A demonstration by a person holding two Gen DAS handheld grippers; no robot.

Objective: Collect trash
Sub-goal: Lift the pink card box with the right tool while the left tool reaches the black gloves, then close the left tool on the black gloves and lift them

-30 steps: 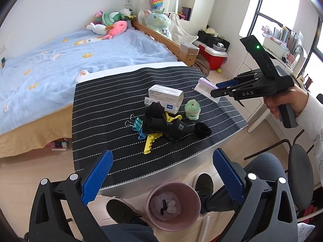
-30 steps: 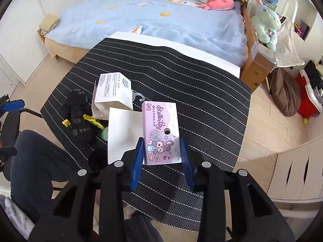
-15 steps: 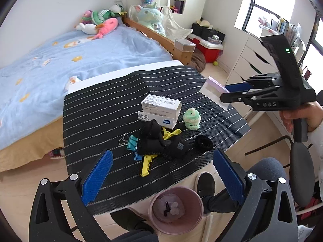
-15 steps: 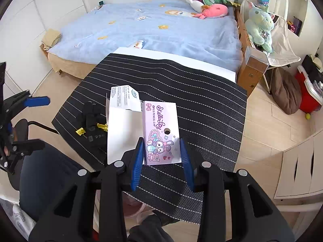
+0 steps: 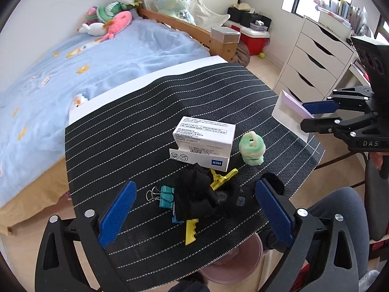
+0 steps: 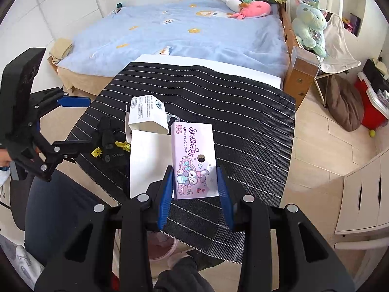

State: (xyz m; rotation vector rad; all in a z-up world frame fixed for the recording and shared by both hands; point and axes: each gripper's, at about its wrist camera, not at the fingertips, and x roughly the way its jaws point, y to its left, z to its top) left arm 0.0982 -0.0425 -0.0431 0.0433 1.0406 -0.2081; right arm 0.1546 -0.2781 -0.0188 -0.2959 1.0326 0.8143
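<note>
My right gripper (image 6: 194, 189) is shut on a pink pencil-cap box (image 6: 193, 163) with its white flap open, held above the near edge of the striped table mat (image 6: 238, 121). The box also shows at the right in the left wrist view (image 5: 290, 113). My left gripper (image 5: 194, 209) is open and empty, low over a black cloth item (image 5: 201, 197) on the mat. A pink trash bin (image 5: 233, 265) stands on the floor under the table's near edge, partly hidden. It shows faintly below my right gripper (image 6: 161, 248).
On the mat lie a white carton (image 5: 205, 137), a green soft toy (image 5: 251, 148), yellow clips (image 5: 222, 178), a teal binder clip (image 5: 166, 196). A blue bed (image 5: 73, 65) lies behind. White drawers (image 5: 318, 60) stand at right. The person's legs (image 5: 340, 216) are by the bin.
My left gripper has moved forward and lower over the clutter. My right gripper has drawn back toward the table's near edge, still holding the box.
</note>
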